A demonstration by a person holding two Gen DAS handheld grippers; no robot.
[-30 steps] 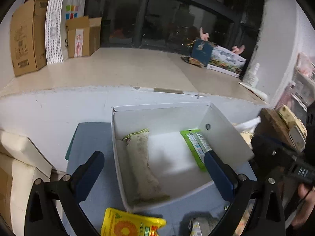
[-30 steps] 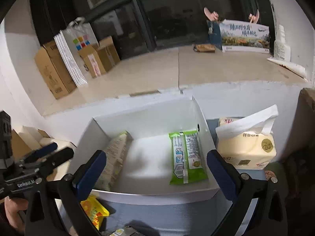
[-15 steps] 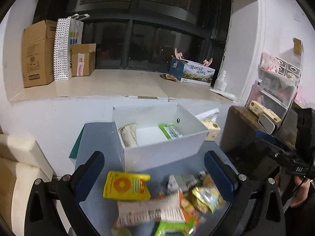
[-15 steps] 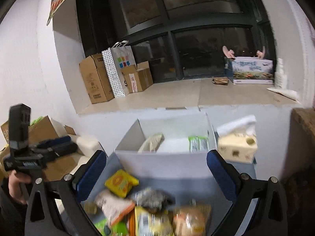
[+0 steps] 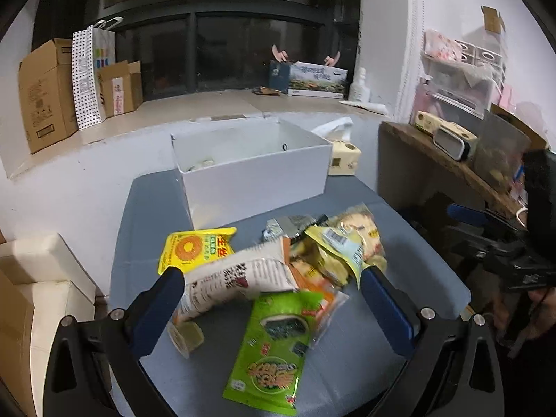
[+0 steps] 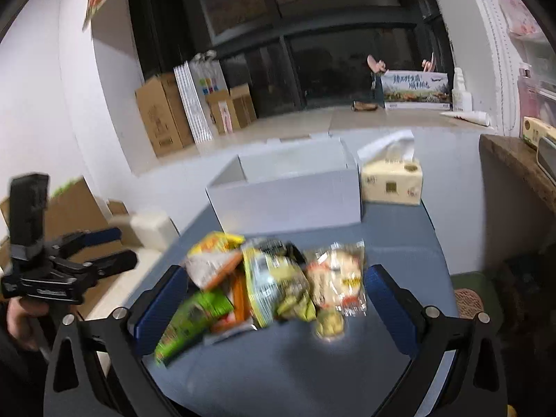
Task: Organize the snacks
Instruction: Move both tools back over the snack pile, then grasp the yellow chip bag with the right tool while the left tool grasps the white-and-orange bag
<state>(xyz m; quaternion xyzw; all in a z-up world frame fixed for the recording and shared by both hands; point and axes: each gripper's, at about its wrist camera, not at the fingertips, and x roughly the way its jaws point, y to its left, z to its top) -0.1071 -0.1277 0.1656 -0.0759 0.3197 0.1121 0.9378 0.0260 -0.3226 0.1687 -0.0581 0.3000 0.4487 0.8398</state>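
Note:
A white open box [image 5: 253,170] stands at the far side of a blue-grey table [image 5: 417,260]; it also shows in the right wrist view [image 6: 288,191]. A pile of snack packets lies in front of it: a yellow packet [image 5: 194,248], a white packet [image 5: 236,278], a green seaweed packet [image 5: 274,344] and a yellow-green bag [image 5: 333,246]. My left gripper [image 5: 271,302] is open and empty above the near side of the pile. My right gripper [image 6: 274,299] is open and empty over the pile [image 6: 278,278]. Each gripper shows in the other's view, right [image 5: 500,243] and left [image 6: 69,260].
A tissue pack [image 6: 391,179] stands right of the box. A small cup [image 5: 186,337] lies near my left finger. Cardboard boxes [image 5: 45,93] and a paper bag stand on the ledge behind. A wooden shelf [image 5: 451,160] is at the right, cream boxes [image 5: 45,271] at the left.
Both grippers have pulled back from over the white box toward me, so the snack pile has come into view under them. Both stay open.

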